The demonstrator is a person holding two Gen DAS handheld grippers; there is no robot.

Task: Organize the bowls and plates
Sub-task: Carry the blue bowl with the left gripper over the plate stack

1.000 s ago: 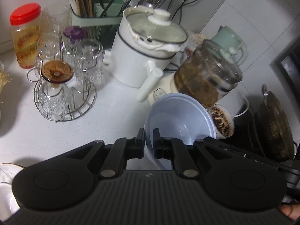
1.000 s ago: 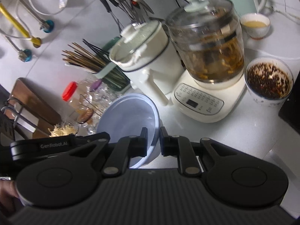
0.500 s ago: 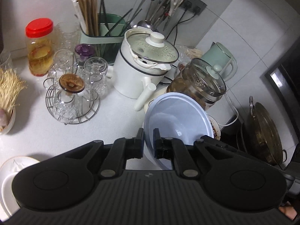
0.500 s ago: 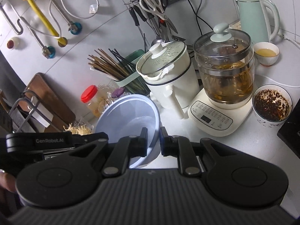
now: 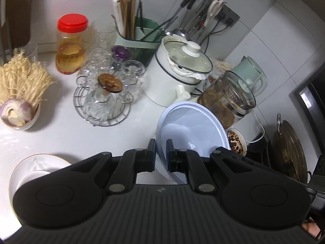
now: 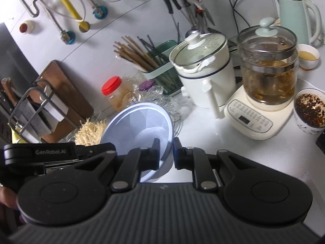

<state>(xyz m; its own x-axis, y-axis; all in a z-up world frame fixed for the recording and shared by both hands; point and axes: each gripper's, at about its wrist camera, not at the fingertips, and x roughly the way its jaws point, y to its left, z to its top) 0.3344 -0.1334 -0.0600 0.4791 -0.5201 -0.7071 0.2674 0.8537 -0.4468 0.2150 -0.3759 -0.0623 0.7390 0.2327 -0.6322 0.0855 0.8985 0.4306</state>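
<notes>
- The pale blue bowl [image 5: 191,130] is a wide, shallow, round dish of smooth matte plastic look, with a stepped rim ring and a white glare in its hollow.
- It hangs tilted above the white desk [image 5: 61,134], its open side facing the cameras, in front of the white pot with a glass lid [image 5: 178,75] and the glass kettle of brown brew [image 5: 227,99].
- The left claw [image 5: 161,152] is clenched on the bowl's near rim; the rim edge passes between its two black fingers.
- The right claw [image 6: 166,152] grasps the opposite rim of the same bowl [image 6: 138,130], one finger inside the hollow, one outside the wall.
- In the right wrist view the left claw's black body, marked with pale lettering, lies at the bowl's left edge.
- On the desk, well apart from the bowl, a white plate with a thin gold rim [image 5: 26,166] lies at lower left of the left wrist view.
- A small bowl of dark flecked contents [image 6: 309,111] stands beside the kettle's cream base [image 6: 256,120].
</notes>
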